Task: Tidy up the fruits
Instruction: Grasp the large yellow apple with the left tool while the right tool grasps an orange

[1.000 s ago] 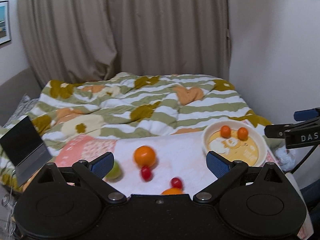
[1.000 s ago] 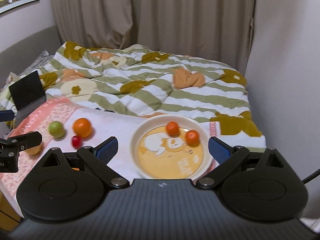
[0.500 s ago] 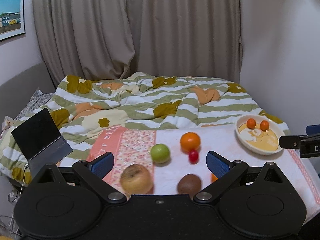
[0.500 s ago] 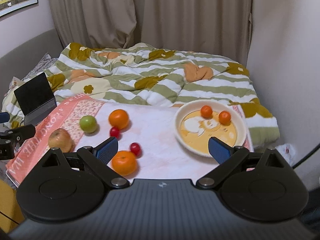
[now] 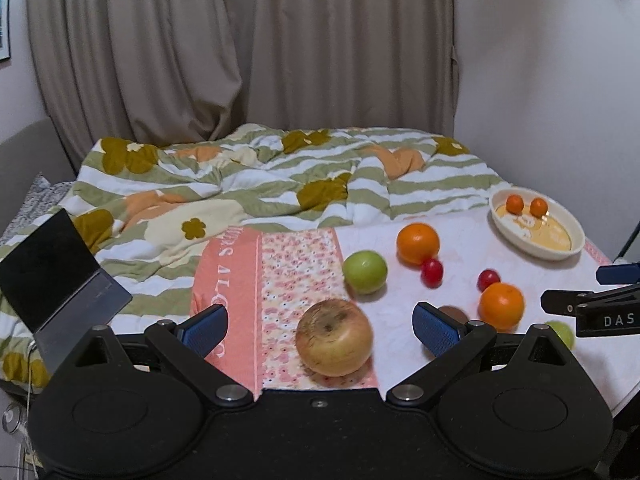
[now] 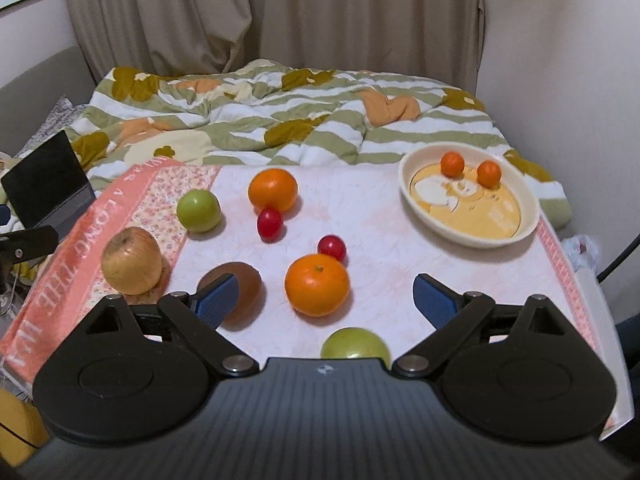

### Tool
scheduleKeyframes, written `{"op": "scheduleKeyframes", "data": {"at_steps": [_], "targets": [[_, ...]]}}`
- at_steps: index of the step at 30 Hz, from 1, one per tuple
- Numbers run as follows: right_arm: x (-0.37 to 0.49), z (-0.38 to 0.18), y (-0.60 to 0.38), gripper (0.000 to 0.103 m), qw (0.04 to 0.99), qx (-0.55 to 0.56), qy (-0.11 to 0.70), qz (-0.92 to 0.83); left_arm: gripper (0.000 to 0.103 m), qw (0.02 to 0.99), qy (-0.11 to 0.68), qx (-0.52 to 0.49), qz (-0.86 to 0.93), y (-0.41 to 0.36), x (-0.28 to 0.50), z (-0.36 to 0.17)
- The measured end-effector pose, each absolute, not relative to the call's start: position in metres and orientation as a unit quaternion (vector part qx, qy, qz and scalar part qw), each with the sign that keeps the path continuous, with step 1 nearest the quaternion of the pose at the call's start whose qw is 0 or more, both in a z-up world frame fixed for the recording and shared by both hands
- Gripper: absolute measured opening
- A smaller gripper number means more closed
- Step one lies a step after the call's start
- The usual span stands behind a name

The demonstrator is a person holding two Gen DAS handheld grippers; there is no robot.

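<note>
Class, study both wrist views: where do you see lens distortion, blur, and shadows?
Left wrist view: dark fisheye corners, bowed wall; yellowish apple and near orange slightly smeared. Right wrist view: near orange sharper, soft shadow at its base; bowl rim a little blurred.

- Left gripper (image 5: 320, 326): jaws spread wide, nothing between the blue pads (image 5: 204, 327), held level above the surface.
- Right gripper (image 6: 326, 300): jaws equally wide, empty, tilted slightly downward, to the right of the left one.
</note>
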State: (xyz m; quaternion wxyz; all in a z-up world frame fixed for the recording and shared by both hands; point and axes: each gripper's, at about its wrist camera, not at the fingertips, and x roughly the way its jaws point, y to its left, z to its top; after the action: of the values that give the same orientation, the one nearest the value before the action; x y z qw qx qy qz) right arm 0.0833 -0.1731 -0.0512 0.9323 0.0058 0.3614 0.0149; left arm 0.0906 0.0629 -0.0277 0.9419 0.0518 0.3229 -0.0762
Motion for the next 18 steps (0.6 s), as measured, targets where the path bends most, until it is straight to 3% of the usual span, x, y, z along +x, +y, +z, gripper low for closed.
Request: {"op": "scheduleKeyframes", "data": {"at_steps": [18], "targets": [[0.135, -0.119, -0.166, 0.098, 0.919, -0.022, 0.392, 0.016, 0.099, 0.917, 0.378, 0.048, -0.116, 0.062, 0.148, -0.107]]}}
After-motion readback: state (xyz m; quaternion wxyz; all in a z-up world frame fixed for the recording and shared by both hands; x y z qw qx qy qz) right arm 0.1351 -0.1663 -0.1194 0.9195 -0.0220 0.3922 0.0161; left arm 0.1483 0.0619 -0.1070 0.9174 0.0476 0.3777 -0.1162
